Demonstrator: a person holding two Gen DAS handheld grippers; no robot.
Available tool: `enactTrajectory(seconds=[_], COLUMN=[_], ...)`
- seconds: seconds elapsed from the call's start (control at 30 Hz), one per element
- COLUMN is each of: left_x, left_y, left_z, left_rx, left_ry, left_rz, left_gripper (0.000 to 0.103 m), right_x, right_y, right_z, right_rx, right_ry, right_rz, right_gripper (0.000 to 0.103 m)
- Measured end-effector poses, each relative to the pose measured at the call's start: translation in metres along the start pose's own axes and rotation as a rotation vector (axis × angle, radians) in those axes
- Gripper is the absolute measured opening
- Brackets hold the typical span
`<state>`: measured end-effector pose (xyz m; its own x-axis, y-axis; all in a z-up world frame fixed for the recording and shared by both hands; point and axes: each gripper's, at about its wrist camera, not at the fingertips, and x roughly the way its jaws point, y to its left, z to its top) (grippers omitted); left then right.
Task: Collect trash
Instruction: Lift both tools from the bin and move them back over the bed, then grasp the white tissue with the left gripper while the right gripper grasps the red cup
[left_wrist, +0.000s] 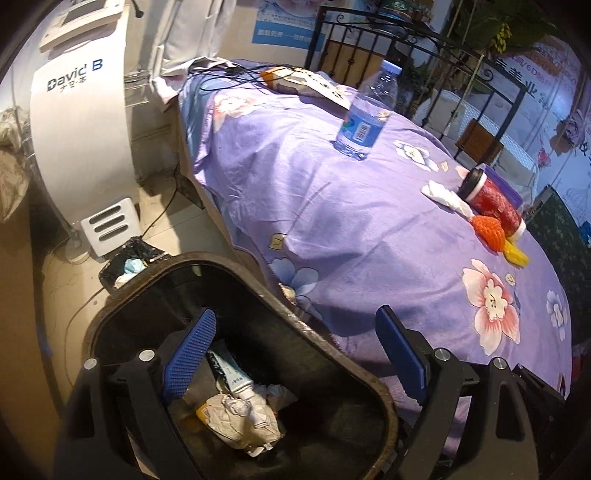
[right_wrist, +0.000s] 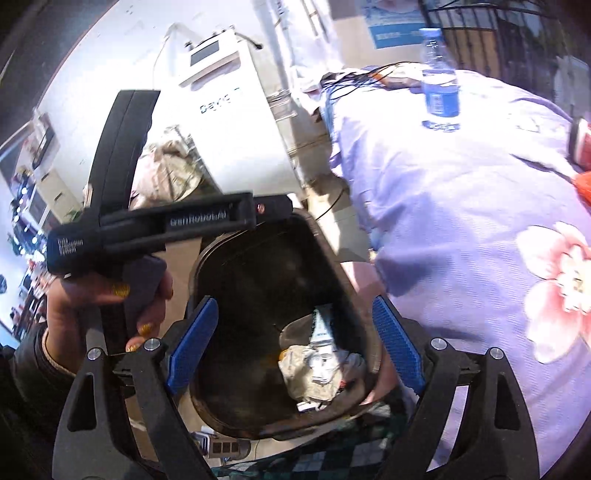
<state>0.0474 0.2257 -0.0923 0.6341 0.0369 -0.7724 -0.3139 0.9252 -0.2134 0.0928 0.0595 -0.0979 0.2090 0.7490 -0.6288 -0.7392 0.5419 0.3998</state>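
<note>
We look down both grippers at a dark bin (left_wrist: 236, 354) beside a bed draped in a purple floral sheet (left_wrist: 332, 206). In the left wrist view the left gripper (left_wrist: 295, 354) hangs low in the frame, its blue-padded jaws spread wide with nothing between them, one finger over the bin's mouth and the other over the sheet's edge. At the bottom of the bin lie crumpled paper (left_wrist: 236, 417) and a white tube (left_wrist: 240, 384). On the sheet, upper centre, a clear water bottle (left_wrist: 369, 110) stands upright; at right we see a twisted white tissue (left_wrist: 447, 197) touching a red cup (left_wrist: 493, 197) lying on its side, with an orange piece (left_wrist: 489, 229) and a yellow piece (left_wrist: 517, 254) just beside them. In the right wrist view the right gripper (right_wrist: 295, 347) also stands wide and empty above the bin, and at left a hand (right_wrist: 110, 310) grips the left tool's handle. A white machine (left_wrist: 77, 122) rises at upper left.
</note>
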Motion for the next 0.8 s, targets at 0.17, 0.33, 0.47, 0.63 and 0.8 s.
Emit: enactTrajectory(seconds=[0.17,0.33,0.47,0.63,0.8], left_x=[0.007,0.019,0.028,0.04,0.061], left_y=[-0.041,-0.079,-0.11,-0.14,-0.164], left_z=[-0.001,0.0,0.002,0.012,0.03], left_rx=[0.094,0.179,0.267,0.36,0.439], left_ry=[0.019,0.049,0.071,0.086,0.102], left_rz=[-0.057,-0.114,-0.142,-0.163,-0.166], left_gripper=[0.086,0.087,0.087,0.087,0.088], right_x=[-0.028,-0.055,-0.075,-0.104,-0.126], right_y=[-0.028,-0.067,-0.102,-0.15,-0.2], right_z=[-0.007,-0.021,-0.026,-0.014,0.011], right_rx=[0.074,0.171,0.205,0.221,0.209], right_ry=[-0.054,-0.075,-0.062,-0.06,-0.039], right_rz=[-0.067,-0.151,-0.24,-0.341,-0.425], right_gripper=[0.085,0.086,0.086,0.086,0.086])
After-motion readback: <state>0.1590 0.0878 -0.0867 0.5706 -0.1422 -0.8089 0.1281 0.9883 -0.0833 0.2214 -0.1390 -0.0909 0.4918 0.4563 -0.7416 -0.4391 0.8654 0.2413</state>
